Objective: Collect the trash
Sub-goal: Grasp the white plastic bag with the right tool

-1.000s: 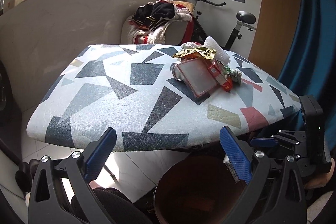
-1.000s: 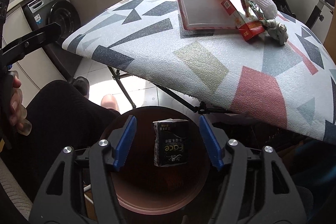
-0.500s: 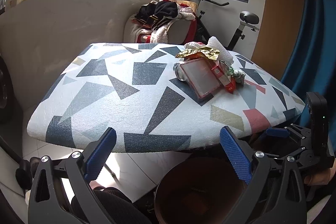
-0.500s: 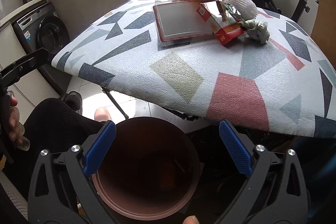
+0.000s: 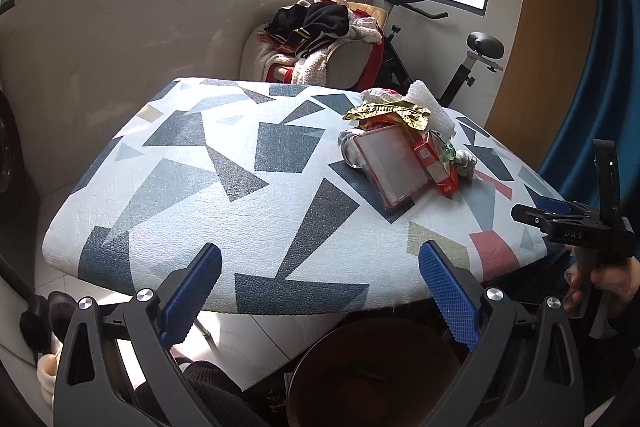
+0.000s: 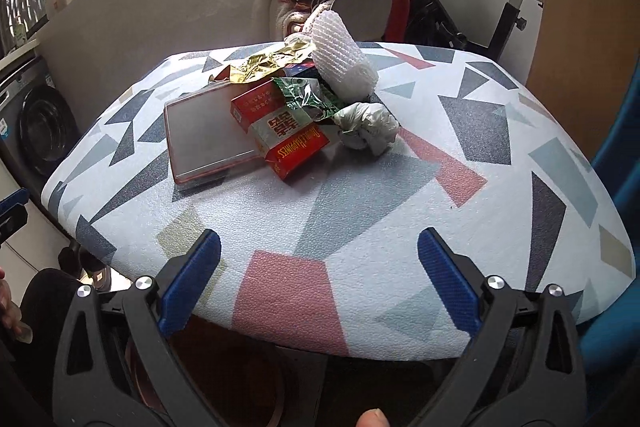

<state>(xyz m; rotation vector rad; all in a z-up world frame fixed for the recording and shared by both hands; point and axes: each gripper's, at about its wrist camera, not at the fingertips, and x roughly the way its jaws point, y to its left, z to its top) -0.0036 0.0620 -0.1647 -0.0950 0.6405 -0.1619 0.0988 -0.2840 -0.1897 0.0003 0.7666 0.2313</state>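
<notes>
A heap of trash lies on the patterned table [image 6: 360,211]: a flat clear-lidded case [image 6: 204,135], a red carton [image 6: 280,131], a gold wrapper [image 6: 268,63], a green foil wrapper [image 6: 308,95], a crumpled white wad [image 6: 368,125] and a white foam net [image 6: 340,55]. My right gripper [image 6: 318,285] hangs open and empty over the table's near edge, short of the heap. My left gripper [image 5: 320,295] is open and empty too, at the near left edge. The case [image 5: 390,163] and carton [image 5: 436,167] lie far ahead of it. The brown bin [image 5: 372,367] stands below the table edge.
A chair piled with clothes [image 5: 320,35] and an exercise bike [image 5: 464,59] stand behind the table. A washing machine [image 6: 40,123] is at the left. A blue curtain [image 5: 608,67] hangs at the right. A person's hand [image 5: 600,287] holds the right gripper's handle.
The right gripper let a black packet fall into the bin, opened wide, then rose and swung forward over the table toward the heap. The left gripper stayed put.
</notes>
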